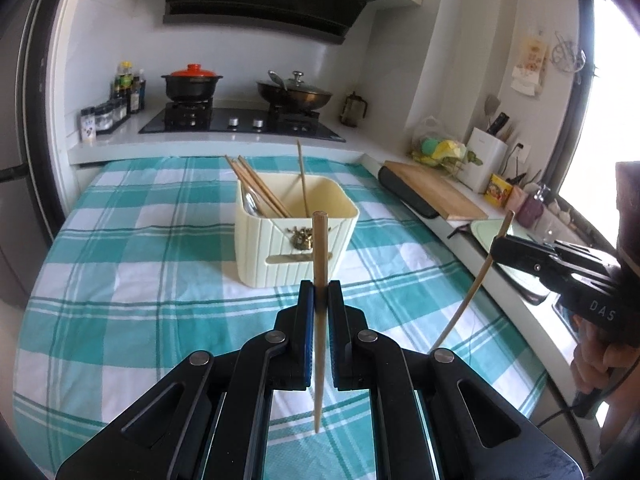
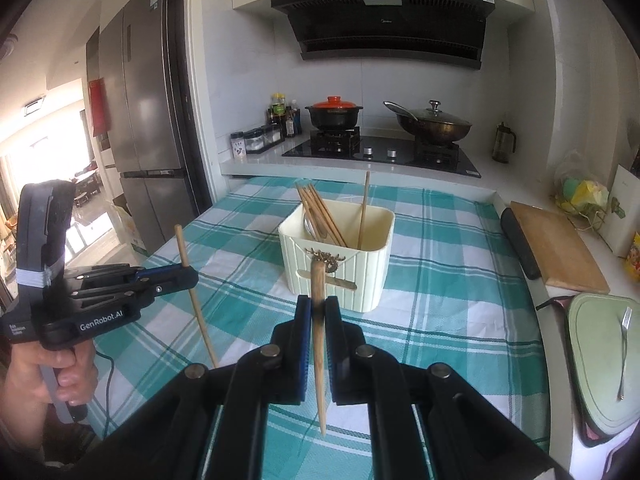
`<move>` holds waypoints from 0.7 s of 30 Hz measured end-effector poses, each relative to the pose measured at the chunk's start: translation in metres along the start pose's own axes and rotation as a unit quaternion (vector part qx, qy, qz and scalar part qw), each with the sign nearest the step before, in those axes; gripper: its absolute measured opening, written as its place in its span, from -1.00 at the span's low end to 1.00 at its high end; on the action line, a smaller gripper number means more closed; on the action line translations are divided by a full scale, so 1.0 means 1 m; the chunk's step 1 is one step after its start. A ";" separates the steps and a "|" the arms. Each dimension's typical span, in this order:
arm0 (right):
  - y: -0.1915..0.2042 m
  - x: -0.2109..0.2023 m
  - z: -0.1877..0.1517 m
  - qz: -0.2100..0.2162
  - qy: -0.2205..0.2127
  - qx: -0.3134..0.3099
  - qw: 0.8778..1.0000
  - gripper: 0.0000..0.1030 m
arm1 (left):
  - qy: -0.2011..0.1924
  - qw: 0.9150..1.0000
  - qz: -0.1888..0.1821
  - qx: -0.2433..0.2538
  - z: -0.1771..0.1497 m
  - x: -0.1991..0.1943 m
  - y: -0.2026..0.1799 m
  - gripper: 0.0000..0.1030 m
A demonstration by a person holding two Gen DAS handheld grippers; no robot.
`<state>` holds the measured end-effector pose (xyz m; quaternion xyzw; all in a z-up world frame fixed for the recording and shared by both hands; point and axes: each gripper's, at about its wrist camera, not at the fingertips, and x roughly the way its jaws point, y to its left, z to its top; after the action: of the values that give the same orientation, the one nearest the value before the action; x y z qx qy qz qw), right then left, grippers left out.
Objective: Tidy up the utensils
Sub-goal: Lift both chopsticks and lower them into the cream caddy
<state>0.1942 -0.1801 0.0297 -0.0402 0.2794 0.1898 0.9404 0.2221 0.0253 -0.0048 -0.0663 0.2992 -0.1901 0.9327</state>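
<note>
A cream utensil box (image 1: 264, 248) (image 2: 368, 272) stands in the middle of the teal checked tablecloth (image 1: 140, 248). Several wooden chopsticks (image 1: 260, 188) (image 2: 324, 216) and a metal spoon lean inside it. My left gripper (image 1: 320, 286) (image 2: 192, 276) is shut on one upright wooden chopstick (image 1: 320, 240) (image 2: 200, 320), just in front of the box. My right gripper (image 2: 318, 304) (image 1: 498, 250) is shut on another chopstick (image 2: 318, 356) (image 1: 460, 312), to the right of the left one. Both are held above the cloth.
A wooden cutting board (image 2: 556, 248) lies on the counter to the right, with a green mat (image 2: 600, 360) holding a fork (image 2: 623, 352) nearer me. A stove with a red-lidded pot (image 1: 192, 82) and a wok (image 1: 294, 94) is behind the table. A fridge (image 2: 144, 112) stands on the left.
</note>
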 end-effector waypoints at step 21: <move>-0.028 -0.005 0.114 -0.014 -0.121 0.019 0.992 -0.86 | -0.132 0.991 0.007 0.007 0.134 -0.021 0.018 -0.92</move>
<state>0.2589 -0.1866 0.1274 -0.0032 0.1669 0.1745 0.9704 0.2899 0.0513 0.1112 -0.0818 0.1721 -0.1752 0.9659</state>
